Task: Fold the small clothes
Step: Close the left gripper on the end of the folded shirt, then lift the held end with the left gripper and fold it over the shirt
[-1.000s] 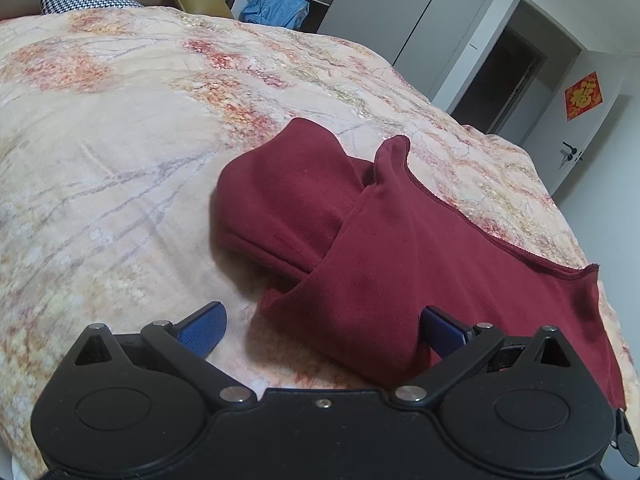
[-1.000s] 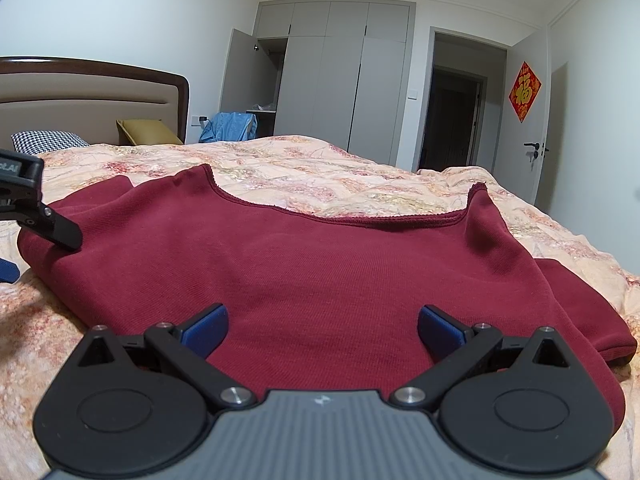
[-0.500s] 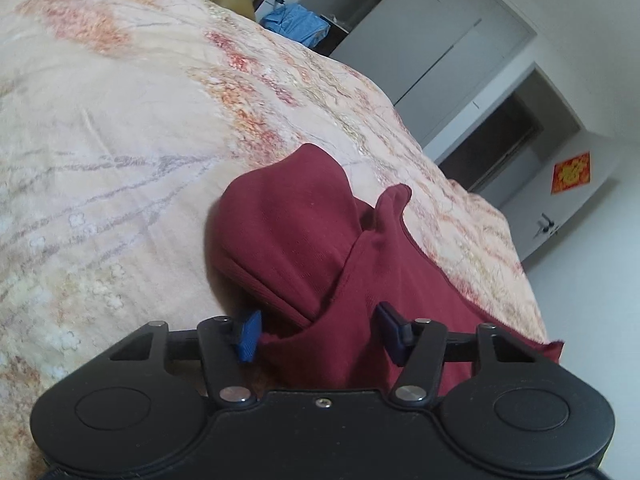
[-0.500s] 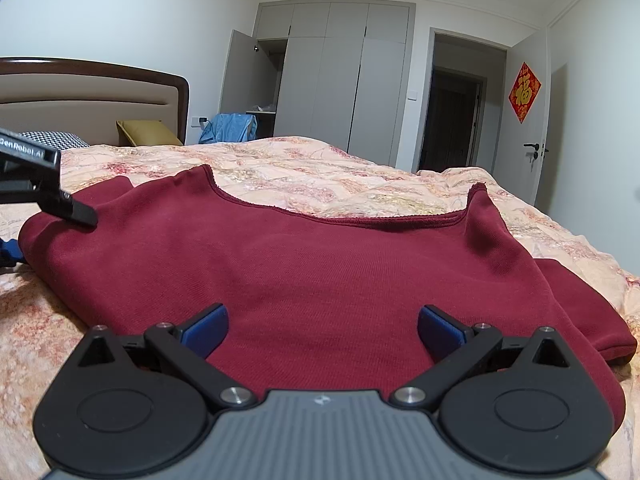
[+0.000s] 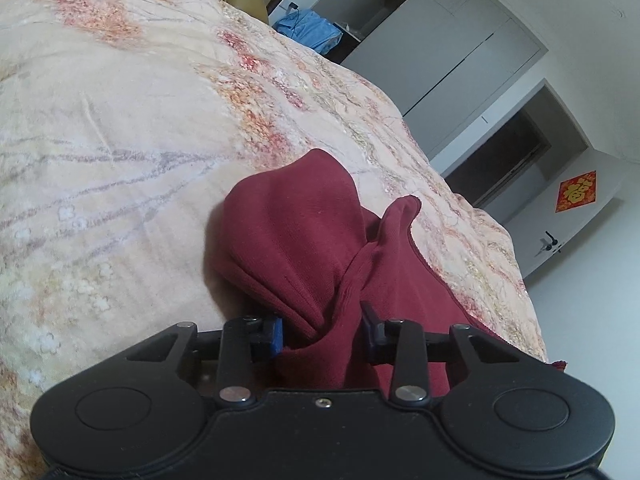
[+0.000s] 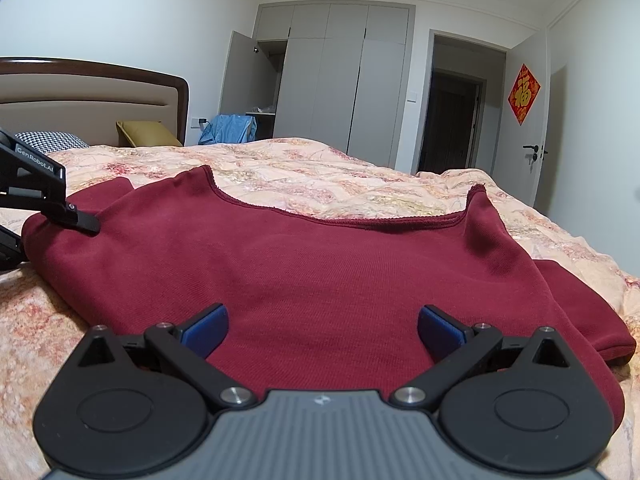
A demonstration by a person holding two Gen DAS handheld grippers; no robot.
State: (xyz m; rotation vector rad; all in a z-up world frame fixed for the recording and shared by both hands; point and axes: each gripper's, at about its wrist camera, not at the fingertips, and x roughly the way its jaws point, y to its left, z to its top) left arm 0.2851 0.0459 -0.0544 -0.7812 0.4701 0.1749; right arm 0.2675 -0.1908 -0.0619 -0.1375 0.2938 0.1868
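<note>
Sweater is lying spread across the bed, its long axis running left to right through the middle of the right wrist frame; the left gripper is sitting at the lower centre of its own frame, narrowed onto a bunched fold at the sweater's left end; the right gripper is hovering wide over the near hem, gripping nothing; judging by this, the left one is nearer to carrying that end rightward across the body.
</note>
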